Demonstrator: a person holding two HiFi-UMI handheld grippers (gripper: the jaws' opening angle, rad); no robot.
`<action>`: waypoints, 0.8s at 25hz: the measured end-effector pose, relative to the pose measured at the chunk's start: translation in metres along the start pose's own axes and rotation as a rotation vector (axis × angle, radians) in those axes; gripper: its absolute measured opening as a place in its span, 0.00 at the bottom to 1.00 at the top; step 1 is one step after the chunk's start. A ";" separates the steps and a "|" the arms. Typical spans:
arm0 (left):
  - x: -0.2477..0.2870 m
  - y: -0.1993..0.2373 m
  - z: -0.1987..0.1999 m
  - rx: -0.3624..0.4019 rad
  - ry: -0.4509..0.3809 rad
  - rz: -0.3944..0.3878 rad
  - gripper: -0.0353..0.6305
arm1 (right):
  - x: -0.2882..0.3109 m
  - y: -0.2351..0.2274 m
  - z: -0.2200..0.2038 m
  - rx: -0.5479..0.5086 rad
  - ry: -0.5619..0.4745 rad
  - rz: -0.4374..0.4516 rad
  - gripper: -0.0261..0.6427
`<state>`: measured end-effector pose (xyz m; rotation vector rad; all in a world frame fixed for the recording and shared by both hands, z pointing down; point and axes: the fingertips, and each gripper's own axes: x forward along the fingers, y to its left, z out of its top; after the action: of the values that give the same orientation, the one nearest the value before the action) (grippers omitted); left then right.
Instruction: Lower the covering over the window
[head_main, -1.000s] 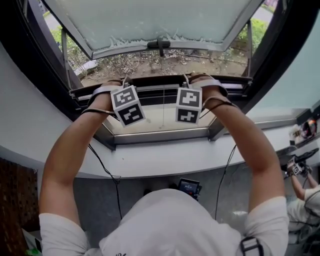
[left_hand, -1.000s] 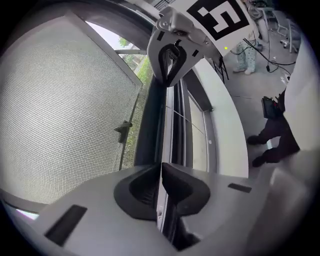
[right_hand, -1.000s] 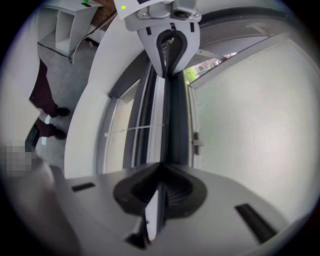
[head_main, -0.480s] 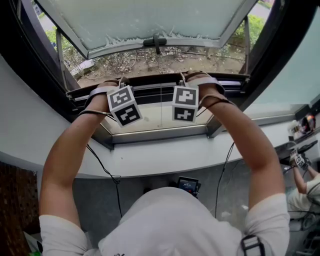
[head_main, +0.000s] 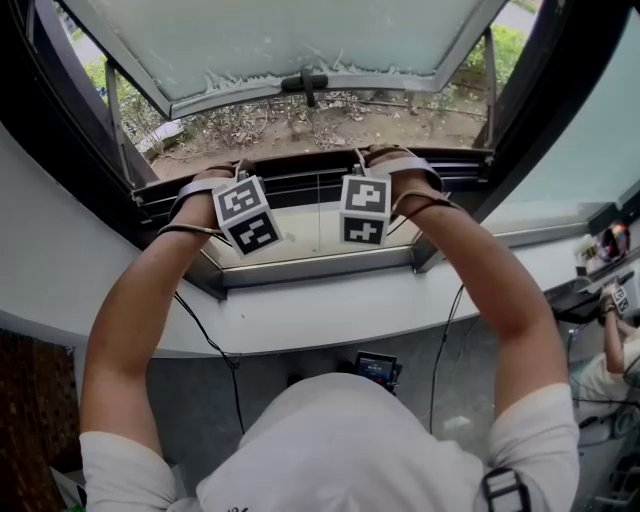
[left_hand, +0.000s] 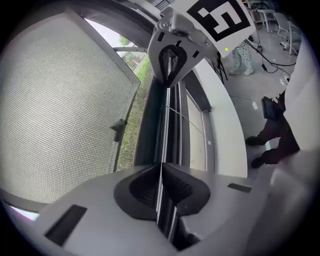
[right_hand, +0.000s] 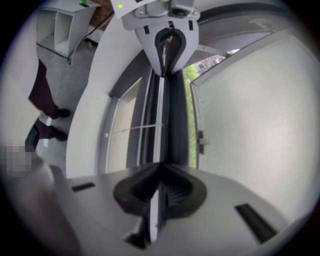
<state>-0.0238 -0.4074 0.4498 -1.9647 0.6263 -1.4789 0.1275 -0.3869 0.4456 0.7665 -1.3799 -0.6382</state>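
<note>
Both tools grip: left gripper (left_hand: 161, 186) & right gripper (right_hand: 159, 192) are each clamped shut on the pale thin lip of the slim dark pull rail (head_main: 305, 188), which spans the window opening above the grey sill (head_main: 320, 268). Risk: uneven L/R pull tilts the rail & jams it; the thin lip may slip out.

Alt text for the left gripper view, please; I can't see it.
The left gripper is shut on a thin rail that runs ahead to the right gripper, which clamps it too. The open window sash is at left, the white sill at right.
</note>
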 end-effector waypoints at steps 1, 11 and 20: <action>0.000 0.000 0.000 -0.002 0.000 -0.005 0.11 | 0.000 0.000 0.000 0.002 0.000 0.002 0.08; 0.018 -0.024 -0.006 -0.012 0.016 -0.056 0.11 | 0.016 0.027 0.001 0.010 0.016 0.065 0.09; 0.026 -0.033 -0.008 -0.020 0.019 -0.081 0.11 | 0.024 0.038 0.001 0.016 0.015 0.091 0.09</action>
<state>-0.0242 -0.4032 0.4922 -2.0150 0.5782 -1.5464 0.1269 -0.3824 0.4899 0.7157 -1.3994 -0.5502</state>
